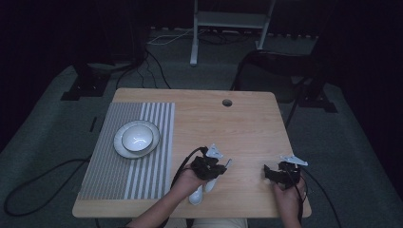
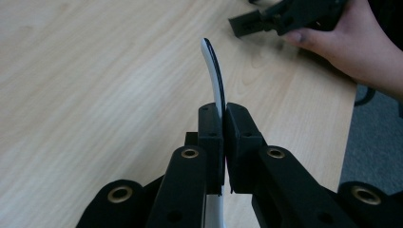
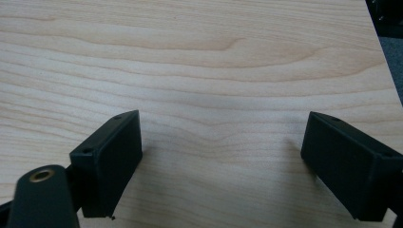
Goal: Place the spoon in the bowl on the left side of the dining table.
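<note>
The high view is looking forward and down from above the person's side, taking in the whole light wooden rectangular worktop point(image 1: 228, 123). Both gripper views are skimming close over that same wood grain, each facing along its own black claw.

I see a light wooden table point(image 1: 228, 128) with a round cable hole point(image 1: 227, 102) near its far edge. A grey striped mat point(image 1: 128, 166) covers its left part, and on that mat sits a white plate point(image 1: 124, 147) with an upturned bowl point(image 1: 139, 137) on it.
</note>
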The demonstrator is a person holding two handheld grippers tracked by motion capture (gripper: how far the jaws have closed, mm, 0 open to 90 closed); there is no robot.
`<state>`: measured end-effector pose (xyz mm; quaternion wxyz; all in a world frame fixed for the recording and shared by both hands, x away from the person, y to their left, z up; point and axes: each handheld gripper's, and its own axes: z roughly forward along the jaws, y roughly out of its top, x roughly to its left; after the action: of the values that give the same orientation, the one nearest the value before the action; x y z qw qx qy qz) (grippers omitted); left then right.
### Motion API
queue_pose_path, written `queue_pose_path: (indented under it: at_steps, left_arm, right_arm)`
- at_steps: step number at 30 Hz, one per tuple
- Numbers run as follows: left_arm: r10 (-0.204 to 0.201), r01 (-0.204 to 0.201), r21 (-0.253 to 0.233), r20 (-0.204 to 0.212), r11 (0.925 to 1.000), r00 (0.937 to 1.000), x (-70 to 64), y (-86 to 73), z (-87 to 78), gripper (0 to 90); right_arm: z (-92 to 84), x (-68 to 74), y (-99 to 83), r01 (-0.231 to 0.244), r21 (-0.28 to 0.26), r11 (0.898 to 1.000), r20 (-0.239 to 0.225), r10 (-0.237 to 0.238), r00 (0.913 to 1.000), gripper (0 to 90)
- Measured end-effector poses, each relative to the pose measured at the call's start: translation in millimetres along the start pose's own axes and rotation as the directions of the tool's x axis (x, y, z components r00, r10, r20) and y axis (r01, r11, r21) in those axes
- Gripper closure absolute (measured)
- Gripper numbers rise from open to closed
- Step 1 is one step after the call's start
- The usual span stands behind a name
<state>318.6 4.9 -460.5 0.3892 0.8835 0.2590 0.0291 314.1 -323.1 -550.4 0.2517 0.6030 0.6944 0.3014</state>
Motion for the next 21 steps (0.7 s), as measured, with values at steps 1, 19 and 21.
queue_pose_path:
  at_steps: [1,19,21]
  left_arm:
    - [-0.004,0.004,-0.008,-0.011,1.0000,0.9999,1.6,-0.4,-3.1,85.7]
    - [-0.109,0.098,-0.094,-0.130,0.9908,0.9854,48.9,-19.5,-62.8,85.7]
    - [-0.118,0.104,-0.101,-0.144,0.9895,0.9825,53.6,-21.6,-69.2,85.7]
  right_arm:
    - [0.0,0.0,0.0,-0.001,0.000,1.000,0.000,0.001,1.0000,12.9]
    - [0.0,0.0,0.0,0.000,0.000,1.000,0.000,0.000,1.0000,12.9]
    - [0.0,0.1,0.0,-0.001,0.000,1.000,0.000,0.001,1.0000,12.9]
